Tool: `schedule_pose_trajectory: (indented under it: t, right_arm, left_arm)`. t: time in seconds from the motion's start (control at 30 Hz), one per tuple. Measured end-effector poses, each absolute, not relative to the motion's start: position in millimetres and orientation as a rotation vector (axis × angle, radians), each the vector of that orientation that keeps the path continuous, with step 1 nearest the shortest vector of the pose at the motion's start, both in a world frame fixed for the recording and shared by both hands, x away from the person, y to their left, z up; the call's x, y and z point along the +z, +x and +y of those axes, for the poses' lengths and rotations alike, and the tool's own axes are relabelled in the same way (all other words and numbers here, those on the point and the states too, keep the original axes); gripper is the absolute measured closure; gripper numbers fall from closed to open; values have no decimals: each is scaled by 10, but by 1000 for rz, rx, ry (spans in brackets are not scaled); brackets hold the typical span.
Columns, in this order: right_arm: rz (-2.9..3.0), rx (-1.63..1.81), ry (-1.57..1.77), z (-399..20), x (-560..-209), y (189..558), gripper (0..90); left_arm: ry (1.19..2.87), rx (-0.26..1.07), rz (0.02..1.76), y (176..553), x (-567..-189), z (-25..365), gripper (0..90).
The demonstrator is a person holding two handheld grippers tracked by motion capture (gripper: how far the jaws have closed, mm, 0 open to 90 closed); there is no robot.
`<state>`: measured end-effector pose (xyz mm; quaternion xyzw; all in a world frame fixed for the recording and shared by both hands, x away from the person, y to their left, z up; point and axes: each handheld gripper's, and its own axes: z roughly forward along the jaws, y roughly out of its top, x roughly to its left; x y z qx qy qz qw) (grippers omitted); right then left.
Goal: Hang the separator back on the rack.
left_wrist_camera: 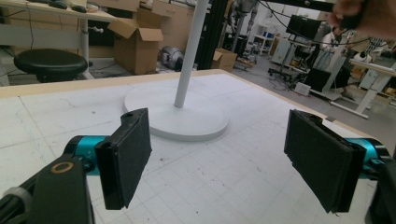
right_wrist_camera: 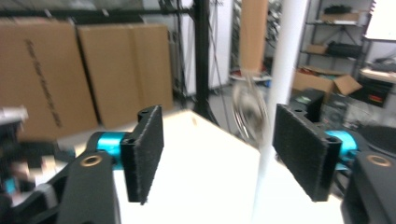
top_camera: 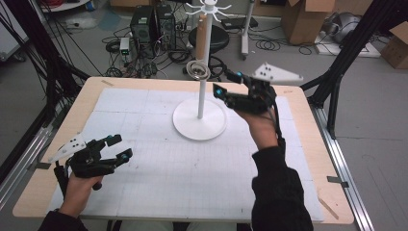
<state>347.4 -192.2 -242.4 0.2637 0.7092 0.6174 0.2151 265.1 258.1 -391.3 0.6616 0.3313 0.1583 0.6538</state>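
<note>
Above, a wooden-handled wire whisk (top_camera: 198, 57) hangs beside the white stand's pole (top_camera: 203, 91). Right tool (top_camera: 230, 83), jaws apart and empty, sits just beside it; left tool (top_camera: 120, 147), jaws apart, rests low over the table (top_camera: 159, 163).

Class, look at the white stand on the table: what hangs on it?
A whisk with a wooden handle hangs from the white stand, against its pole. Which hook at the top holds it cannot be seen clearly.
</note>
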Motion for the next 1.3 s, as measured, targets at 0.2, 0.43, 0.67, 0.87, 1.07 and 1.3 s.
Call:
schedule_pose_trajectory:
  t: [0.2, 0.43, 0.67, 0.87, 1.07, 1.3]
  right_arm:
    - [1963, 1587, 814, -2227, -2907, 3070, 246]
    - [1917, 1535, 930, -2570, -3359, 2614, 180]
    - [1884, 1482, 961, -2842, -3585, 2278, 172]
    - [1852, 1477, 995, -2991, -3640, 2150, 170]
    - [1849, 1484, 1005, -2990, -3655, 2154, 170]
    - [1838, 1497, 1001, -3010, -3655, 2150, 170]
  left_arm:
    - [1485, 355, 750, 2659, -3921, 2596, 218]
    - [1480, 335, 726, 2646, -3918, 2581, 219]
    - [1455, 351, 715, 2622, -3904, 2564, 175]
    - [1464, 370, 717, 2602, -3890, 2551, 167]
    - [1471, 379, 714, 2584, -3880, 2530, 171]
    - [1490, 387, 713, 2581, -3886, 2497, 173]
